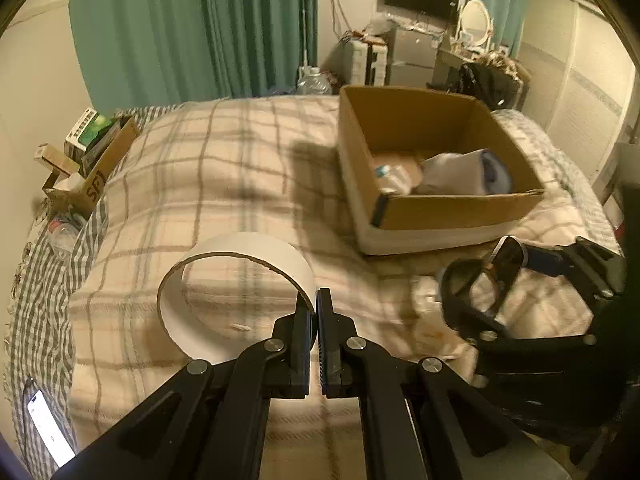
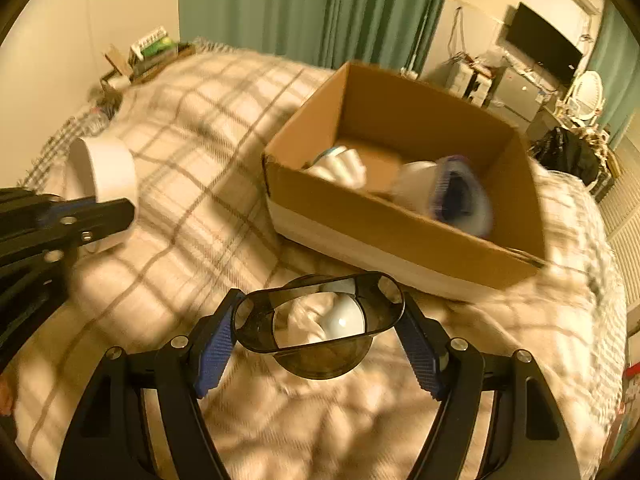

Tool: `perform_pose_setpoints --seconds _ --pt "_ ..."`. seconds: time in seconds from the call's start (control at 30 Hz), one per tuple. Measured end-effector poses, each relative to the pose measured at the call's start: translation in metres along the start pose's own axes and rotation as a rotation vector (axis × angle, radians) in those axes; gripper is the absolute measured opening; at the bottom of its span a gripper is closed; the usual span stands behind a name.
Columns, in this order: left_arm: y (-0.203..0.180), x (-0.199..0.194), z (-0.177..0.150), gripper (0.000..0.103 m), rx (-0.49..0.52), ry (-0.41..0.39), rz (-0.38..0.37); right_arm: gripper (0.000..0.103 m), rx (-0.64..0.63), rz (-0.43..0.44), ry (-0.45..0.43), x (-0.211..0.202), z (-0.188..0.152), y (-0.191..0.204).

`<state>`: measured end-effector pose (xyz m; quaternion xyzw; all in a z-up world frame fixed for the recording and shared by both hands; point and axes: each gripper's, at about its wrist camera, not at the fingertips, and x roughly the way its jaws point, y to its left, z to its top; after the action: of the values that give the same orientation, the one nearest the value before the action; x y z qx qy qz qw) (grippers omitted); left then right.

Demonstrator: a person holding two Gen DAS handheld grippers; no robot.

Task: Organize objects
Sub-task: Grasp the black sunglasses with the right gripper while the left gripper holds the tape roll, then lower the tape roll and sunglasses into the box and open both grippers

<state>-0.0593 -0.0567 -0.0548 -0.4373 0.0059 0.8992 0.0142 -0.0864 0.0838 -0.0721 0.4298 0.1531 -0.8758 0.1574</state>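
Above bed [image 1: 224, 168]: ring [image 1: 236, 280] (left-gripped), cup [image 2: 316, 320]

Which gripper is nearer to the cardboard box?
Right. The right gripper, shut on a dark oval container, is just before the cardboard box. The left gripper, shut on a white ring, is farther left.

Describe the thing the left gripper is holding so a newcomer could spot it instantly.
Start at the plaid blanket covering the bed, then look left of the cardboard box. There the left gripper pinches the wall of a white ring, a wide open band with a brown inner face. Unlike the dark see-through cup in the right gripper, it is opaque and bottomless.
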Motion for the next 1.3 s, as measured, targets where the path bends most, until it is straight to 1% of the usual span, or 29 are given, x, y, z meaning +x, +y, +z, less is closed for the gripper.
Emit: perform_pose_setpoints --seconds 0.2,0.3,0.37,0.5,0.7,0.87,0.93,1.0,1.07,1.2,1.3 --pt "-0.022 -0.025 -0.001 0.002 0.038 -0.027 -0.060 0.074 0.024 -0.029 -0.066 -0.070 -0.012 -0.025" --pt "-0.030 -0.037 0.004 0.002 0.041 -0.025 -0.115 0.074 0.018 -0.050 -0.093 -0.095 -0.009 -0.027" --pt "-0.033 -0.047 0.010 0.002 0.041 -0.040 -0.133 0.074 0.019 -0.057 -0.116 -0.111 -0.006 -0.031" --pt "-0.039 -0.064 0.030 0.002 0.044 -0.068 -0.175 0.074 0.019 -0.078 -0.166 -0.135 0.007 -0.042" --pt "-0.048 -0.074 0.070 0.002 0.071 -0.109 -0.180 0.074 0.038 -0.093 -0.232 -0.156 0.039 -0.066" --pt "-0.059 -0.061 0.113 0.002 0.101 -0.127 -0.183 0.074 0.041 -0.110 -0.270 -0.157 0.076 -0.088" --pt "-0.066 -0.049 0.129 0.002 0.122 -0.130 -0.175 0.074 0.042 -0.117 -0.277 -0.153 0.089 -0.098" --pt "-0.074 -0.032 0.145 0.003 0.138 -0.129 -0.188 0.074 0.046 -0.126 -0.283 -0.145 0.105 -0.109" --pt "-0.080 -0.012 0.157 0.002 0.146 -0.114 -0.199 0.074 0.052 -0.133 -0.283 -0.135 0.121 -0.121" --pt "-0.090 0.026 0.176 0.002 0.165 -0.104 -0.260 0.074 0.065 -0.132 -0.266 -0.104 0.147 -0.143" --pt "-0.097 0.053 0.178 0.002 0.193 -0.095 -0.261 0.074 0.086 -0.116 -0.242 -0.071 0.157 -0.157"
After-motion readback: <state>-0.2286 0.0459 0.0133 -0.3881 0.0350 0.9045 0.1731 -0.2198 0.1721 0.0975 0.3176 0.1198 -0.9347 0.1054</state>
